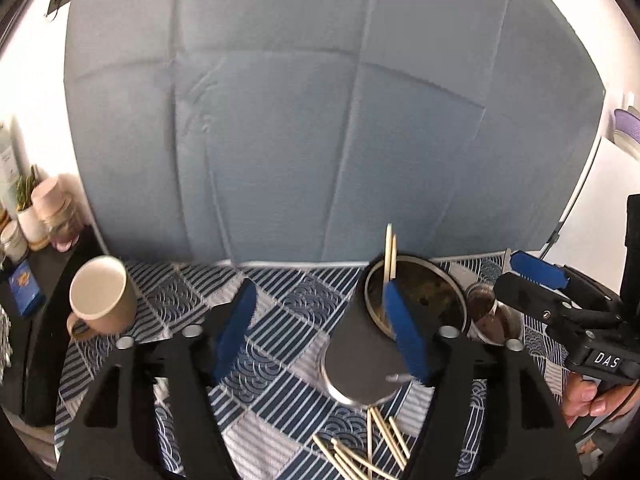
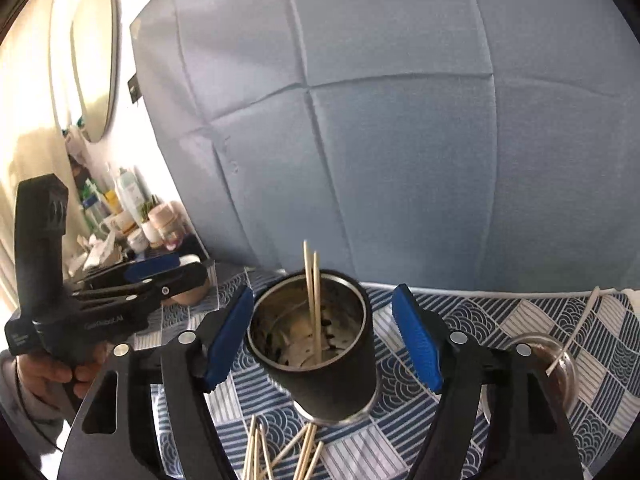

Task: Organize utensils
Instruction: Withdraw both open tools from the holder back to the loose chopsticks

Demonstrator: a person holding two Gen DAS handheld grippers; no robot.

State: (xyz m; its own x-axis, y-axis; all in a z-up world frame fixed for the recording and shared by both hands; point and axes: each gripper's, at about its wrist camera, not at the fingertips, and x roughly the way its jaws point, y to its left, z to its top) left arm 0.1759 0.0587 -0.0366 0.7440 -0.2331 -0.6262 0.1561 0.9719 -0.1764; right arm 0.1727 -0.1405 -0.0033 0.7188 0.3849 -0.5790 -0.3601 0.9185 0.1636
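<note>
2 wooden chopsticks [image 2: 313,300] stood upright in a dark cylindrical tumbler [image 2: 332,364], their tips rising above its metal rim. The tumbler had a matte dark wall, a shiny steel interior and a bare steel band at its base, and it stood on a blue-and-white patchwork cloth [image 2: 472,320] printed with stripes and wave motifs.

The right gripper [image 2: 324,340] pointed forward and downward, its 2 blue ribbed pads [image 2: 230,340] standing apart on either side of the tumbler; none touched its wall. The left gripper [image 1: 320,320] was angled downward likewise, fingers spread, nothing between them; in the left wrist view its right-hand pad overlapped the tumbler [image 1: 360,360], and contact could not be determined. Each tool was black with a pistol-style handle, and a hand [image 2: 52,372] was wrapped around the left handle, another hand [image 1: 588,396] around the right.

A loose pile of pale chopsticks [image 1: 368,452] lay on the cloth just in front of the tumbler's base. A beige ceramic mug [image 1: 100,296] with a cream interior stood well to the left. A small round glass jar [image 2: 556,364] sat to the right of the tumbler, with a pale strip resting in it. A padded blue-grey quilted panel [image 1: 320,120] rose behind the cloth.
</note>
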